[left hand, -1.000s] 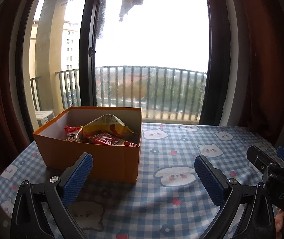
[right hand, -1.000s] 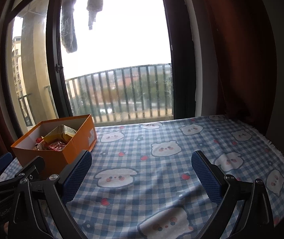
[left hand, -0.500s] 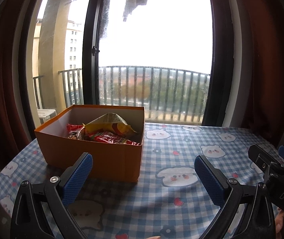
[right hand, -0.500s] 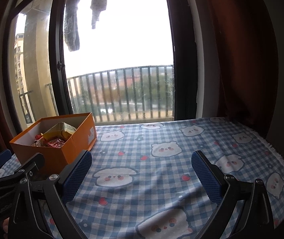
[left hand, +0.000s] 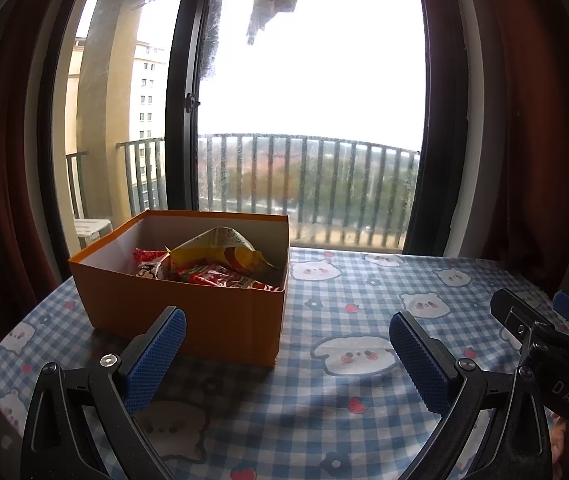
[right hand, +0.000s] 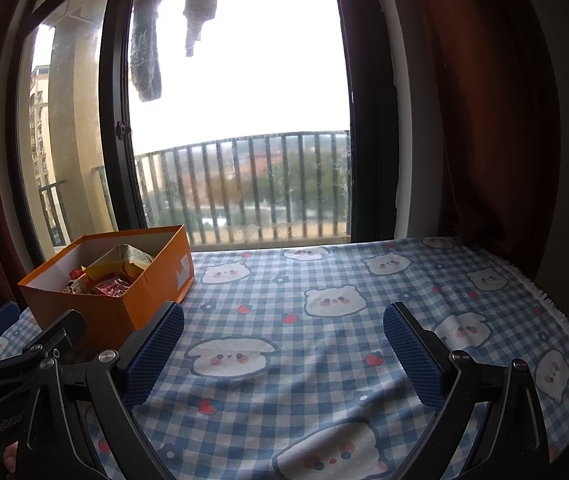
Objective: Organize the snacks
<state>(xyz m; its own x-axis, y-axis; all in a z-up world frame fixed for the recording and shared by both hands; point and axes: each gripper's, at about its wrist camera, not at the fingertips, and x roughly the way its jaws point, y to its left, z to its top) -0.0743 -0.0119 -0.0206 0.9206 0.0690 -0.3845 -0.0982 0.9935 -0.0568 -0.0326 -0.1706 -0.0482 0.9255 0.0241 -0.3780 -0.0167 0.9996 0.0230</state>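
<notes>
Blue-and-white checked tablecloth (right hand: 324, 380) with bear prints covers the whole table; we see its fringed right edge (right hand: 564, 312) running toward the dark red curtain (right hand: 484, 120), and the far edge meeting the window (right hand: 244, 80) with balcony railing (left hand: 308, 184) behind. Wide bare cloth lies ahead of our right gripper (right hand: 283, 344). Left side is tighter: the cloth curves off at the near-left in the left wrist view, close beside the box.

Orange cardboard box (left hand: 188, 312), open top, sits at the table's far-left part, just ahead of our left gripper (left hand: 287, 344), its near wall partly behind the left blue pad (left hand: 152, 360). Inside: a yellow snack bag (left hand: 220, 248) lying on top, tilted, with red snack packets (left hand: 216, 278) beneath and beside it.

Left gripper: pads spread wide, nothing between. Right gripper: same, spread wide, holding nothing. Each gripper shows at the edge of the other's view.
</notes>
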